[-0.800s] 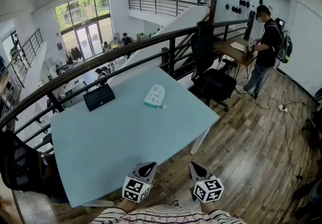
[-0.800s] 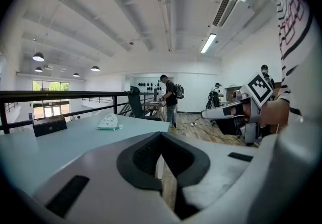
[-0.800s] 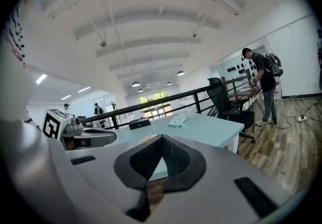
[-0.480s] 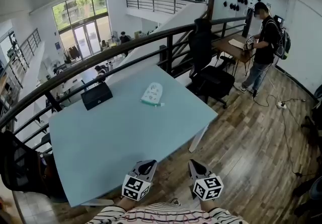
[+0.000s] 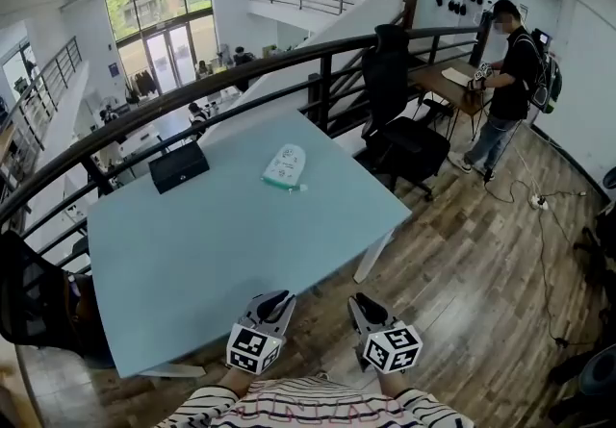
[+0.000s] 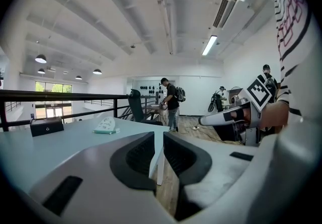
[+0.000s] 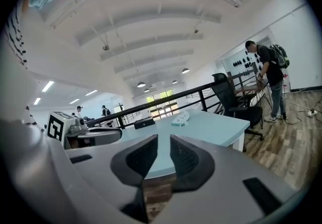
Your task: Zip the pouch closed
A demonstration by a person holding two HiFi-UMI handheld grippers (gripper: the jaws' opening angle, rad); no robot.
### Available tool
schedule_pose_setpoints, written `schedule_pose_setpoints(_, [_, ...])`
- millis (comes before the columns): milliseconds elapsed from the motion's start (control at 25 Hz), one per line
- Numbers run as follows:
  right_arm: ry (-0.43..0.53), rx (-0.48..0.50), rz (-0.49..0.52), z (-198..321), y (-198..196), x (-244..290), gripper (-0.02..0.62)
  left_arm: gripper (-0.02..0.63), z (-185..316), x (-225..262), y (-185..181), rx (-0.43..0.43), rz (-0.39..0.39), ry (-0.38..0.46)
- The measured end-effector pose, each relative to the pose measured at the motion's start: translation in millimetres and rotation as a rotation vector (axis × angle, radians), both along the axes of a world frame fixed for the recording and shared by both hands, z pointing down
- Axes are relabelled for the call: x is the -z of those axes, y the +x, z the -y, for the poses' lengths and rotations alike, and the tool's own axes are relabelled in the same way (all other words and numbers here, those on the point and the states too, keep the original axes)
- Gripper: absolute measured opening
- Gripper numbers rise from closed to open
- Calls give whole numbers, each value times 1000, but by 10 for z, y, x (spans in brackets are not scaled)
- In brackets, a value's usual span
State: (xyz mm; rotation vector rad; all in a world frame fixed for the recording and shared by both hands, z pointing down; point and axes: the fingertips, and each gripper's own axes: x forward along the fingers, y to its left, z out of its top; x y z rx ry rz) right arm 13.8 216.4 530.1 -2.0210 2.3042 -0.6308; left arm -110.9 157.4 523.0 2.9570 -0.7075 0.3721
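The pouch (image 5: 285, 166), white with a teal edge, lies flat on the far part of the light blue table (image 5: 241, 253); it also shows small as the pouch (image 6: 106, 125) and the pouch (image 7: 181, 117) in the two gripper views. My left gripper (image 5: 279, 299) and right gripper (image 5: 358, 301) hang side by side off the table's near edge, close to my body and far from the pouch. The left gripper (image 6: 158, 142) has its jaws almost together with nothing between them. The right gripper (image 7: 163, 147) shows a thin slit and holds nothing.
A black box (image 5: 179, 167) sits at the table's far left. A dark railing (image 5: 289, 70) runs behind the table. A black office chair (image 5: 395, 128) stands off the far right corner. A person (image 5: 505, 80) stands at a desk further right, on wooden floor (image 5: 462, 263).
The head view has shifted a little, so the table and pouch sit slightly further left. Both grippers stay low by my body, and the pouch has not moved on the table.
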Motion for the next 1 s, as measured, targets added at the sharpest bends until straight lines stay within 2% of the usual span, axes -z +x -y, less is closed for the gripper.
schedule_pose_setpoints(80, [-11,24,-4,1,65,-42,164,29,18,-17,37,40,-8,-7])
schedule_pose_setpoints(160, [-21,50,-16,1,147,-82,169,42,24,-52,80,75,-20,-23])
schedule_pose_setpoints(240, [-29,70,-27,43,239,-127,169,120,34,-123,135,93,-26,-49])
schedule_pose_setpoints(280, [-33,77,-29,83,281,-149,169,132,49,-159,162,100,-24,-59])
schedule_pose_setpoints(600, [-56,118,-5,504,451,-261,169,140,445,-272,270,160,5,-82])
schedule_pose_setpoints(1000, [-78,141,-7,1570,560,-275,169,140,1514,-260,266,218,18,-96])
